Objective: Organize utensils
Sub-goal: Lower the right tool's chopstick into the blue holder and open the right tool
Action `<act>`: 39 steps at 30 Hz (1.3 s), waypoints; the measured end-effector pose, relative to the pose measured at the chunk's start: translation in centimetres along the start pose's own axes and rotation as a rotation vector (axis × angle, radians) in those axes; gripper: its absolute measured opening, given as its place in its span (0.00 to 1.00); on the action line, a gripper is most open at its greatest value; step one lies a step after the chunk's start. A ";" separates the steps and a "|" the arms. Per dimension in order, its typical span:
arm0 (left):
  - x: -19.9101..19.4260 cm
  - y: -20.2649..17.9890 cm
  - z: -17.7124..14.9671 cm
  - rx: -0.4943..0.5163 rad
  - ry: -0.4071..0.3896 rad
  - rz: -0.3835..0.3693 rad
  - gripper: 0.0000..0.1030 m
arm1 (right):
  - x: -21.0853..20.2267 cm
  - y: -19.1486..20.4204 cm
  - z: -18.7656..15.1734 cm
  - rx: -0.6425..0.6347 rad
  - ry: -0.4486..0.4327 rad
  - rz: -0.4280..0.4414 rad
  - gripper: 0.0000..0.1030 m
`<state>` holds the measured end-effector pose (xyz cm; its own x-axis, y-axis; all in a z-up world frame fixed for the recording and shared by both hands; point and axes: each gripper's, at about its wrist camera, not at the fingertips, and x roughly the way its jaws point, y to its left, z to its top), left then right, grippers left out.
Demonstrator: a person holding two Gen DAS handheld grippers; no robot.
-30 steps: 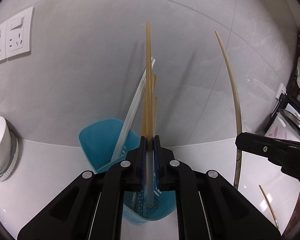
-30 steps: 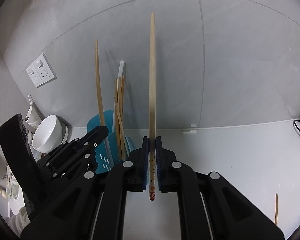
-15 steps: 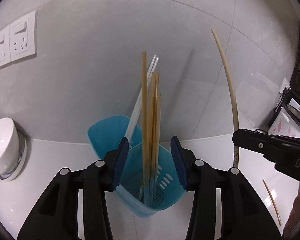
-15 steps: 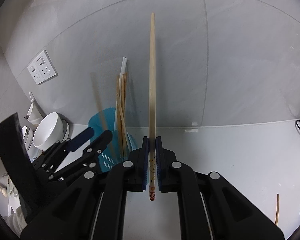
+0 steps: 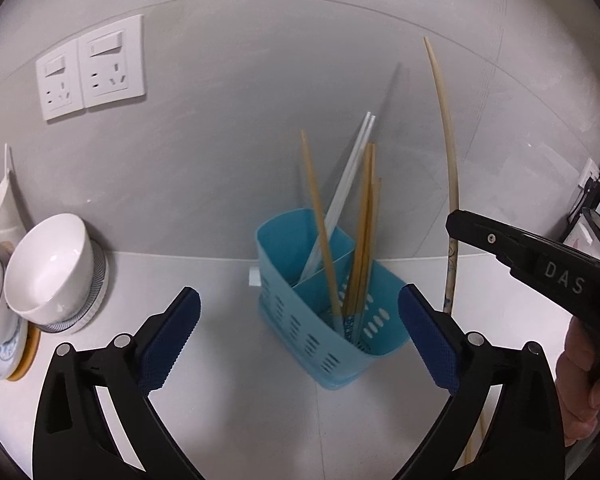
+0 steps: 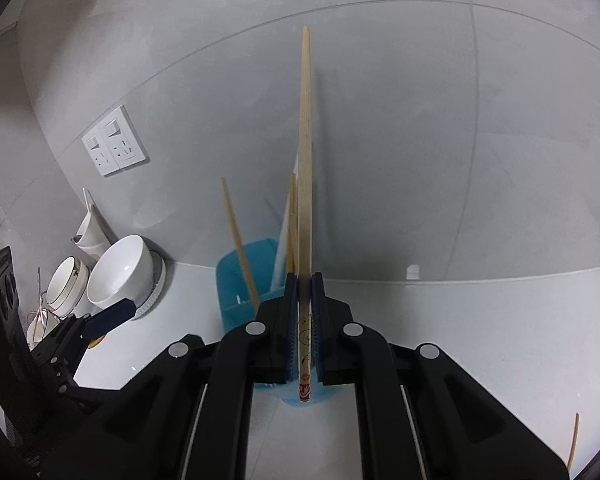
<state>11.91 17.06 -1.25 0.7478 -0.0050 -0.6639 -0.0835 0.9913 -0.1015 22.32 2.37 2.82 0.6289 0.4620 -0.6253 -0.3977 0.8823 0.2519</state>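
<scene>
A blue plastic utensil holder [image 5: 324,312] stands on the white counter near the wall and holds several wooden chopsticks [image 5: 362,232] and white ones. One wooden chopstick [image 5: 318,224] leans left in it. My left gripper [image 5: 300,336] is open and empty, a little in front of the holder. My right gripper [image 6: 305,320] is shut on a pale patterned chopstick [image 6: 305,168], held upright right of the holder; it also shows in the left wrist view [image 5: 448,184]. The holder [image 6: 236,276] is partly hidden behind the right gripper.
White bowls [image 5: 50,268] and stacked dishes stand at the left by the wall. A double wall socket [image 5: 90,66] is above them. A loose chopstick [image 6: 573,440] lies on the counter at the far right.
My left gripper opened, let its wooden chopstick drop into the holder, and pulled back. The right gripper with its chopstick moved left, to just in front of the holder.
</scene>
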 end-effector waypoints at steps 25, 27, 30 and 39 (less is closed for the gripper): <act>-0.6 4.3 -0.1 -0.083 0.036 0.056 0.94 | 5.5 2.4 -2.4 -0.026 -0.067 -0.019 0.06; -0.5 4.4 -0.2 -0.086 0.037 0.056 0.94 | 5.8 2.3 -2.8 -0.021 -0.064 -0.022 0.06; -0.4 4.7 -0.2 -0.093 0.036 0.059 0.94 | 6.2 2.3 -3.3 -0.021 -0.054 -0.027 0.06; -0.3 5.2 -0.2 -0.106 0.037 0.060 0.94 | 6.6 2.3 -4.1 -0.038 -0.016 -0.039 0.07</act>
<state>11.13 22.18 -1.76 0.7145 0.0471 -0.6980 -0.1980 0.9705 -0.1373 22.81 7.06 -3.72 0.6544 0.4293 -0.6224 -0.3977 0.8956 0.1996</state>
